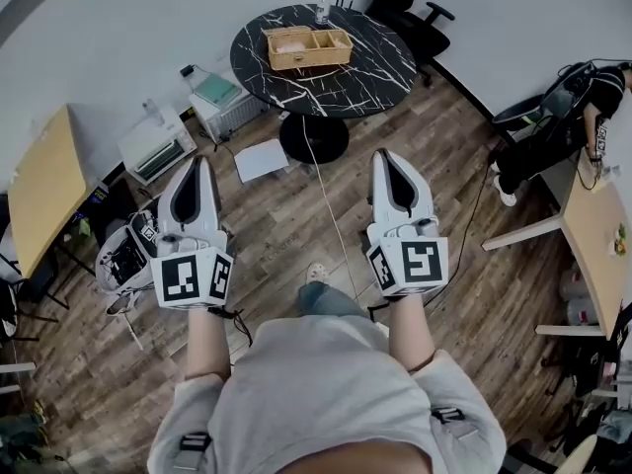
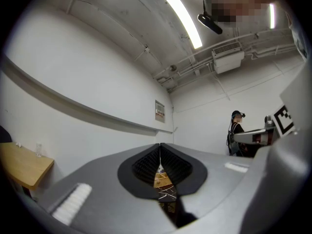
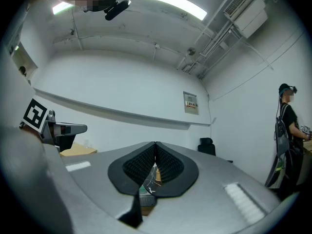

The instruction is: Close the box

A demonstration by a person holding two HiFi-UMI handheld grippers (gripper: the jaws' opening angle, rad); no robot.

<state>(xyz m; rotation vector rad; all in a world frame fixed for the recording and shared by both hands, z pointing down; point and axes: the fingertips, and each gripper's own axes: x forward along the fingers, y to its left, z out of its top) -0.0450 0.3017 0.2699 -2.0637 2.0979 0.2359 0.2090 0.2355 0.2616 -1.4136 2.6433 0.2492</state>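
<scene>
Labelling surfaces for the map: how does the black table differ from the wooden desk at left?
The table is round, black with white veining; the desk is straight-edged, plain pale wood. The table carries the open box; the desk carries no box. Both stand on the wood floor near the white wall.

Box [image 1: 307, 46]: pale bare wood, matt, at 12 o'clock in the head view.
Table [image 1: 383, 67]: black top veined white like marble, slight sheen.
Floor [image 1: 296, 215]: brown wood planks, grain showing, dull.
Left gripper [image 1: 202, 163], right gripper [image 1: 383, 156]: smooth pale plastic shells, satin.
Pads [image 2: 146, 165]: black, finely ribbed, matt.
Marker cubes [image 1: 193, 277]: matt, printed black on white.
Shirt [image 1: 326, 383]: grey cloth, softly creased, at 6 o'clock.
Desk [image 1: 39, 191]: light wood-look top, smooth, at 9 o'clock.
</scene>
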